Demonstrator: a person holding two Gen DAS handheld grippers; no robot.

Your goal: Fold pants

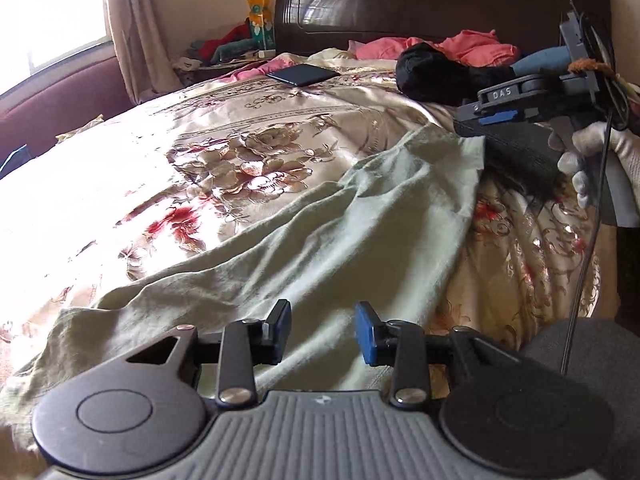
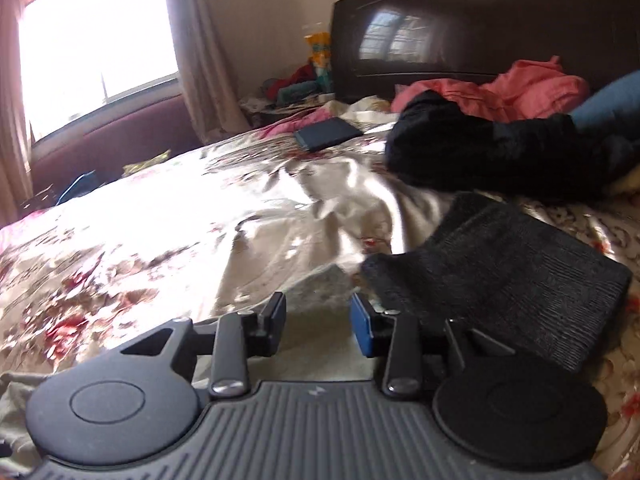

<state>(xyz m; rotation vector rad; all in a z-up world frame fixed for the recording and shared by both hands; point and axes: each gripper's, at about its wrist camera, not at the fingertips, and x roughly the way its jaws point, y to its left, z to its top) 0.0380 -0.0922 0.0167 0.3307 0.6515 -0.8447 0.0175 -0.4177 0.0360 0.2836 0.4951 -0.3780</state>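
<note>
Left wrist: left claw [image 1: 323, 332] gapes empty over pale pants [image 1: 280, 232].

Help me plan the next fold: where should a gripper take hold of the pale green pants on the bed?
Probably the far corner of the pale green pants, where the hem lies flat and exposed on the floral bedspread. Come in low from the right gripper side; the left gripper hovers open over the near wrinkled end.

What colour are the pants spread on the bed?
Pale sage green pants, plain with no print; clearest in the left wrist view.
</note>
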